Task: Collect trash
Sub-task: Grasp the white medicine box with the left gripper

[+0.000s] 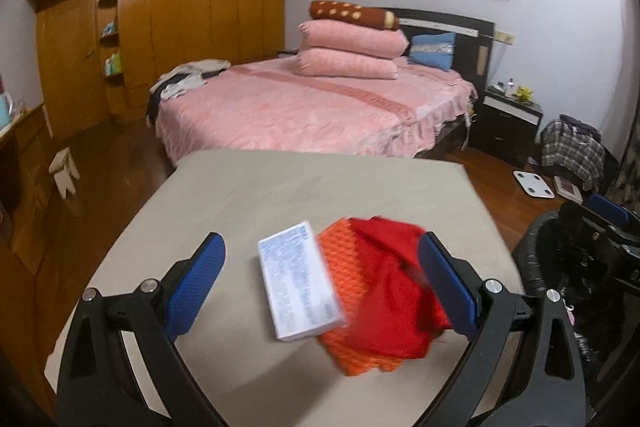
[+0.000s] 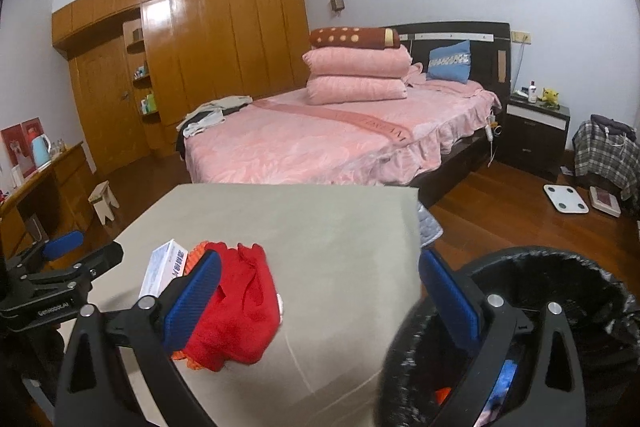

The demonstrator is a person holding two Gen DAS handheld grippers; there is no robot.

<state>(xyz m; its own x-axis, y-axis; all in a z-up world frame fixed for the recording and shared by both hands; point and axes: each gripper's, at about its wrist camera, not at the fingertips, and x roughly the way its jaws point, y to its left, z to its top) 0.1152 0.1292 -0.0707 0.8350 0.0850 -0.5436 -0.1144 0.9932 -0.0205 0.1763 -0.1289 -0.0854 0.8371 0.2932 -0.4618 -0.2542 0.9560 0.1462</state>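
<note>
The left tool [image 1: 322, 281] hangs over the near part of the table [image 1: 280, 187], tilted down toward it, its blue fingers [image 1: 196, 279] spread wide with nothing between them gripped. Inside that gap, lying on the table, is a white box [image 1: 300, 283] with blue print, blurred, its long side running away from the tool; it rests partly on an orange mesh [image 1: 344, 255], and a red cloth [image 1: 388, 291] lies on the mesh just beside the box, reaching up to the tool's right finger. Whether that finger touches the cloth cannot be told. The right tool [image 2: 320, 297] is also wide open and empty, held level at the table's near right corner, so that its left finger [image 2: 196, 301] stands in front of the red cloth [image 2: 240, 311] and its right finger sits over the rim of the bin [image 2: 560, 267]. The bin, lined with a black bag, stands just off the table's right edge; coloured scraps show inside, too blurred to name. From the right wrist view the box [image 2: 164, 269] lies left of the cloth, and the left tool [image 2: 64, 247] shows at the table's left edge. Beyond the table stands a pink bed [image 2: 320, 143].
</note>
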